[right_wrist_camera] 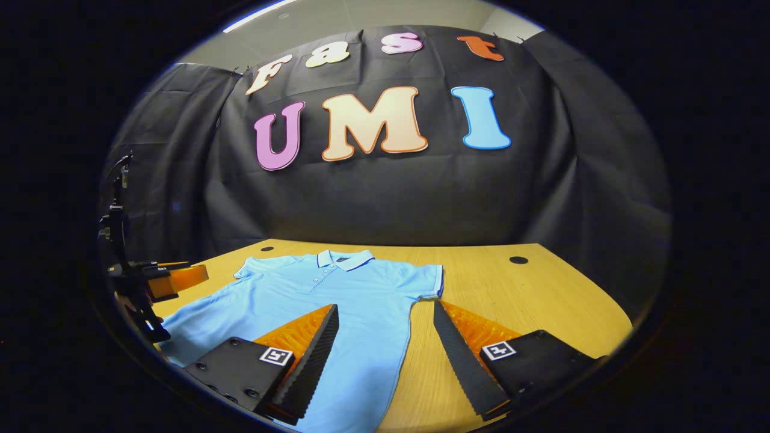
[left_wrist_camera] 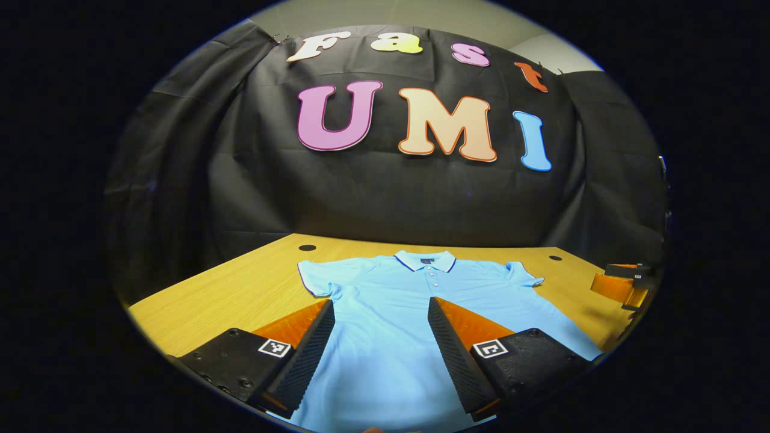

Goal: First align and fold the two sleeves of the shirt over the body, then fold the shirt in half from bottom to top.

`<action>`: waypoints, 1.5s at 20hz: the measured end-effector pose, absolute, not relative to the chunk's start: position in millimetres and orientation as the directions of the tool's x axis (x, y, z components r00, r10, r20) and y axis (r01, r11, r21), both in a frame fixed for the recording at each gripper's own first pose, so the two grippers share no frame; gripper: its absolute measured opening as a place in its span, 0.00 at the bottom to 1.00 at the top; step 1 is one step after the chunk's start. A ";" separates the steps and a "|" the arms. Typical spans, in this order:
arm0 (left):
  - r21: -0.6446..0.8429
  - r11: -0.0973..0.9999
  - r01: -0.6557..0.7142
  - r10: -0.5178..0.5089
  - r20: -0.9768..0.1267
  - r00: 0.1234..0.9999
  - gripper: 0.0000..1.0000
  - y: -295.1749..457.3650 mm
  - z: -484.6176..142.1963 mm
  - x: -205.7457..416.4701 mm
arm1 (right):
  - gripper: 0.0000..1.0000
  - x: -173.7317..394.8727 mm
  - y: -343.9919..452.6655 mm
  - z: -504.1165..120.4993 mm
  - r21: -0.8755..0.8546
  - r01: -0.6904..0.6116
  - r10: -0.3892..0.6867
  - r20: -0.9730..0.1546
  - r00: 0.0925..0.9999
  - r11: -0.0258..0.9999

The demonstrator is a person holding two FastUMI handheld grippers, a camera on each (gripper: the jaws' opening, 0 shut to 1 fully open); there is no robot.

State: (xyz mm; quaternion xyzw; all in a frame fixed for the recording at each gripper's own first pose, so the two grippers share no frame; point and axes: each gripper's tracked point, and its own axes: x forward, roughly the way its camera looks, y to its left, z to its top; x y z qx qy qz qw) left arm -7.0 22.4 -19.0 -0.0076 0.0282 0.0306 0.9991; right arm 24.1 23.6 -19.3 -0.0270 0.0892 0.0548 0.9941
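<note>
My left gripper (left_wrist_camera: 381,313) hangs with its jaws spread wide and nothing between them, poised above the lower body of the light blue short-sleeved polo shirt (left_wrist_camera: 391,325). My right gripper (right_wrist_camera: 385,319) is likewise spread and empty, straddling the shirt's side edge, one finger over cloth and the other over bare wood. The shirt lies flat and face up on the yellow wooden table (right_wrist_camera: 541,300), collar (right_wrist_camera: 344,260) toward the black backdrop, both sleeves still spread outward, so no fold is made yet. I judge the knit to be light, soft and limp; it will drape and may drag or wrinkle if pulled. I would pinch each sleeve at its cuff edge (right_wrist_camera: 438,282), (left_wrist_camera: 313,279), lift slightly, and lay it over the chest.
</note>
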 end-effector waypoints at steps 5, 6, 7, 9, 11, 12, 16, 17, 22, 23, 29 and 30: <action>-0.029 0.997 -0.065 0.063 -0.074 0.995 0.93 38.9 -25.5 -9.2 | 0.98 48.0 33.9 -26.4 -0.086 -0.150 0.123 -0.265 0.956 0.985; -0.028 0.997 -0.068 0.066 -0.075 0.995 0.93 42.6 -26.2 -10.4 | 0.98 54.3 35.1 -24.6 -0.092 -0.157 0.125 -0.282 0.951 0.983; -0.025 0.997 -0.072 0.069 -0.077 0.995 0.93 47.1 -26.4 -12.9 | 0.98 61.9 34.9 -22.0 -0.096 -0.155 0.121 -0.293 0.948 0.983; -0.015 0.996 -0.086 0.084 -0.078 0.993 0.94 58.1 -27.9 -17.9 | 0.99 77.5 33.3 -17.0 -0.090 -0.157 0.120 -0.323 0.939 0.984; -0.008 0.995 -0.101 0.100 -0.074 0.992 0.93 67.7 -27.5 -23.1 | 0.99 99.8 31.6 -11.9 -0.092 -0.164 0.123 -0.348 0.929 0.982; -0.005 0.994 -0.106 0.105 -0.075 0.992 0.94 70.5 -28.0 -24.8 | 0.98 112.1 28.4 -10.9 -0.108 -0.160 0.111 -0.365 0.924 0.981; -0.010 0.994 -0.113 0.111 -0.091 0.990 0.94 78.5 -36.0 -31.0 | 0.99 167.0 15.0 -17.6 -0.137 -0.131 0.060 -0.427 0.902 0.982; -0.009 0.993 -0.115 0.114 -0.095 0.989 0.94 80.5 -37.0 -32.9 | 0.96 178.9 12.4 -23.0 -0.136 -0.125 0.053 -0.443 0.895 0.983; 0.005 0.991 -0.133 0.133 -0.097 0.986 0.94 94.3 -36.8 -39.0 | 0.99 242.8 -20.1 -53.7 -0.173 -0.045 -0.050 -0.507 0.861 0.984; 0.002 0.991 -0.134 0.133 -0.101 0.986 0.94 95.5 -37.8 -40.4 | 0.99 252.4 -27.2 -61.9 -0.178 -0.029 -0.068 -0.520 0.851 0.984; -0.019 0.992 -0.127 0.124 -0.112 0.986 0.94 97.8 -43.8 -40.0 | 0.98 280.1 -52.7 -98.8 -0.186 0.015 -0.123 -0.591 0.797 0.983; -0.021 0.992 -0.124 0.121 -0.109 0.987 0.94 98.1 -42.4 -39.4 | 0.98 280.1 -52.4 -103.0 -0.174 0.014 -0.118 -0.600 0.792 0.985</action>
